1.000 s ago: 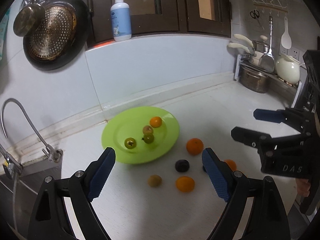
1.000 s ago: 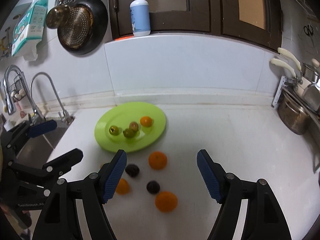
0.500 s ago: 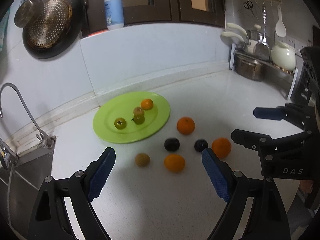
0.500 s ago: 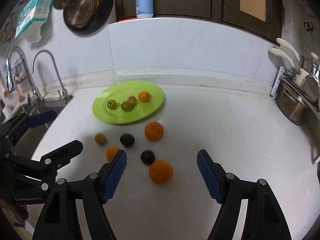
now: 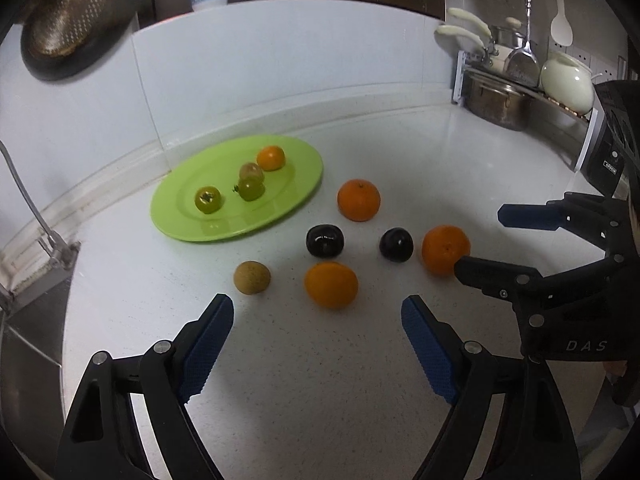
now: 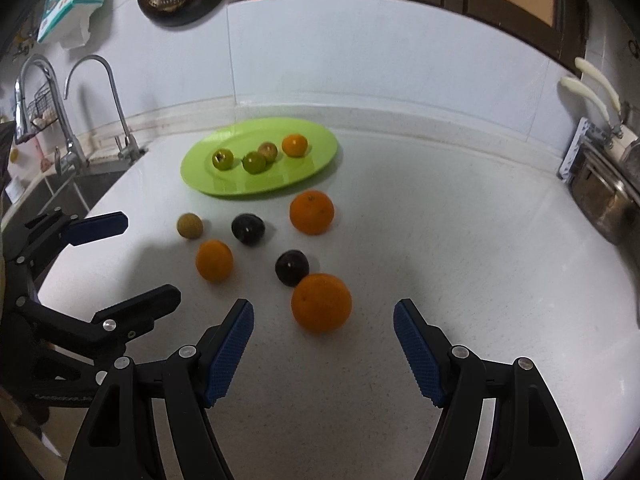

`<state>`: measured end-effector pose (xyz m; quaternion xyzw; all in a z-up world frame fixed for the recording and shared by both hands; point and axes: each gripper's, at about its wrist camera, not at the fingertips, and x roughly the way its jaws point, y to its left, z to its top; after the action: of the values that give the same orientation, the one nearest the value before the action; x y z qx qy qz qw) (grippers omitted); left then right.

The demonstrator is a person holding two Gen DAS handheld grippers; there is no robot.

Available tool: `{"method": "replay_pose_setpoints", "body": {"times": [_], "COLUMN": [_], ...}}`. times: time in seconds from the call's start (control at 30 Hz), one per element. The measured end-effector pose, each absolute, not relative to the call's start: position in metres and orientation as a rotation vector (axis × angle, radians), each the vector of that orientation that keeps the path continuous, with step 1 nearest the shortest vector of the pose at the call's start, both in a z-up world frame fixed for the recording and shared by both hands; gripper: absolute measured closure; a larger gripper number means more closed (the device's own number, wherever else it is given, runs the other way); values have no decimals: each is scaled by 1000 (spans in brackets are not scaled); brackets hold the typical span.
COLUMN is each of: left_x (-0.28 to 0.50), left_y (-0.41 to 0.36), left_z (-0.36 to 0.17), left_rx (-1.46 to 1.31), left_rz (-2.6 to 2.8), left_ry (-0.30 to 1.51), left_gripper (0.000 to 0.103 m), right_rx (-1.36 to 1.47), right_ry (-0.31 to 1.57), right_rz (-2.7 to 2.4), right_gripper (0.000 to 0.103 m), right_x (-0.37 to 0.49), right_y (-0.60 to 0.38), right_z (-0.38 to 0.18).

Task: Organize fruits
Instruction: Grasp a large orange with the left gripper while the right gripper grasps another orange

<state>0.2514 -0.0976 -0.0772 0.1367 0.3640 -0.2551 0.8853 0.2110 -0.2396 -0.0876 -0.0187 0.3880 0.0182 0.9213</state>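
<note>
A white speckled kitchen bench [image 5: 320, 380] carries a flat, round lime-green plastic plate [image 5: 188, 224], which serves here as the landmark. On the plate sit four small fruits: a small orange mandarin [image 5: 271, 157] at its far side, a brownish-green round fruit [image 5: 251, 171] beside it, a green round fruit [image 5: 251, 189] touching that one, and another green fruit [image 5: 207, 199] nearer the plate's left. Off the plate, on the bench in front and to its right, lie six loose fruits: a large orange [image 5: 358, 200] just beside the plate's right edge, two glossy dark purple plums [image 5: 325, 241] [image 5: 396, 244], a second orange [image 5: 331, 285] nearer the cameras, a small tan round fruit [image 5: 252, 277], and a third orange [image 5: 445, 250] farthest right of the plate. The left tongs [image 5: 318, 348] hang above the bench with their blue ribbed pads wide apart, holding nothing, lined up with the second orange. The right tongs [image 6: 323, 356] are likewise spread apart and empty, facing the third orange [image 6: 321, 303]. The oranges are probably firm, light and prone to rolling; they look best taken across the widest middle. The plums look smooth and slippery, likely to bruise, so a gentle squeeze seems wise.
</note>
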Motion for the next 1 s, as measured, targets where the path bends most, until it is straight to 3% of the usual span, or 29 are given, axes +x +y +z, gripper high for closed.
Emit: {"method": "replay_pose_setpoints", "body": {"times": [0.17, 0.63, 1.0], "left_x": [259, 278, 289], "left_y": [-105, -114, -119], "left_z": [-85, -102, -108], "left_rx": [301, 261, 232], "left_rz": [-541, -607, -607], "left_ry": [774, 851, 901], "left_gripper": [23, 49, 65], "right_rx": [-18, 20, 53], "right_ry": [832, 883, 901], "right_rz": [55, 117, 122], "right_gripper": [33, 54, 61], "right_x": [220, 240, 247], "right_y": [-244, -246, -250], "right_z": [-99, -112, -117]}}
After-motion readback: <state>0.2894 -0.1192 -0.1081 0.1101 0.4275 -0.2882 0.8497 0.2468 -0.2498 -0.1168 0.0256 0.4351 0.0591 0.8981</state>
